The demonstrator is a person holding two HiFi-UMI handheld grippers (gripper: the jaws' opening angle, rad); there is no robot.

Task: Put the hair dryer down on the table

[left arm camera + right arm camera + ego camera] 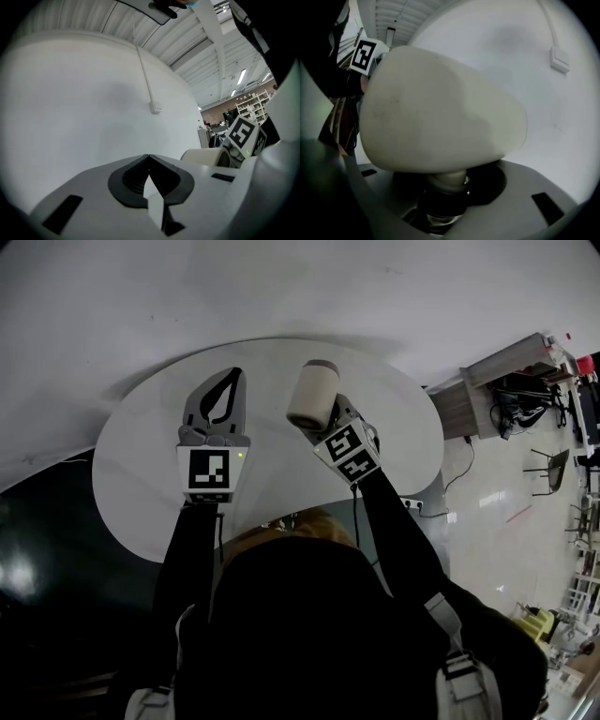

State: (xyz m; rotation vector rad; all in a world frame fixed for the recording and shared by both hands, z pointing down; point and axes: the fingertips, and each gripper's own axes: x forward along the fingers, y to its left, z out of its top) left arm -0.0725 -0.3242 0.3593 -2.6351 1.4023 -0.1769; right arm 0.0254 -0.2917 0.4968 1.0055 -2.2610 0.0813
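Note:
A cream hair dryer [313,395] is held up over the round white table [141,456]. My right gripper [334,415] is shut on its handle, just below the barrel. In the right gripper view the barrel [440,112] fills most of the frame, and the handle [446,185] runs down between the dark jaws. My left gripper [234,374] hovers to the left of the dryer, apart from it. Its jaws are shut, tips touching, with nothing between them [149,158]. From the left gripper view the dryer's barrel [205,157] shows at the right.
A cabinet with tangled cables [506,381] stands on the floor to the right of the table, and a dark chair [553,465] is beyond it. A wall socket with a cable duct [155,108] sits on the white wall ahead.

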